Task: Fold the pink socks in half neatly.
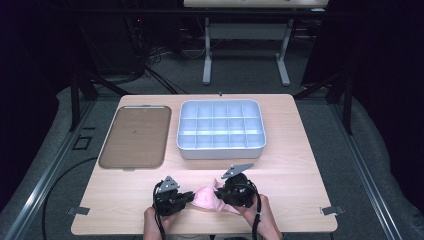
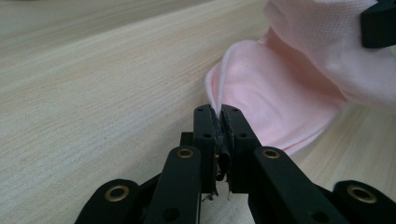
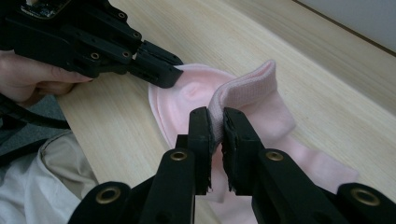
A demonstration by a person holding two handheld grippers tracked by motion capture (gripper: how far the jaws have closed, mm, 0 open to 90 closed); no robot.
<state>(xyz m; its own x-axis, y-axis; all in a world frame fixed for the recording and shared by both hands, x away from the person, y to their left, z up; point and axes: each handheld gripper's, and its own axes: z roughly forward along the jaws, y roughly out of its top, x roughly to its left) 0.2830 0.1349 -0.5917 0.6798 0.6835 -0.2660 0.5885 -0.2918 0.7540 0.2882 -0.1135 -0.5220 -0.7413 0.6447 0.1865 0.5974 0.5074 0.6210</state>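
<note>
Both grippers, L (image 2: 220, 116) & R (image 3: 217, 122), clamped on pink sock (image 3: 261, 112) just below compartment tray (image 1: 221, 131); R gripper view shows ribbed cuff.

Evenly lit table (image 1: 300, 150) amid dark surroundings; soft, low-resolution pictures, near tool parts slightly blurred.

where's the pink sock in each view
High view: the pink sock lies at the near table edge, between the two tongs.
Left gripper view: upper right, its edge pinched in the left tongs.
Right gripper view: centre, its cuff pinched in the right tongs.
Shared landmark: the light wooden table under the sock.
</note>
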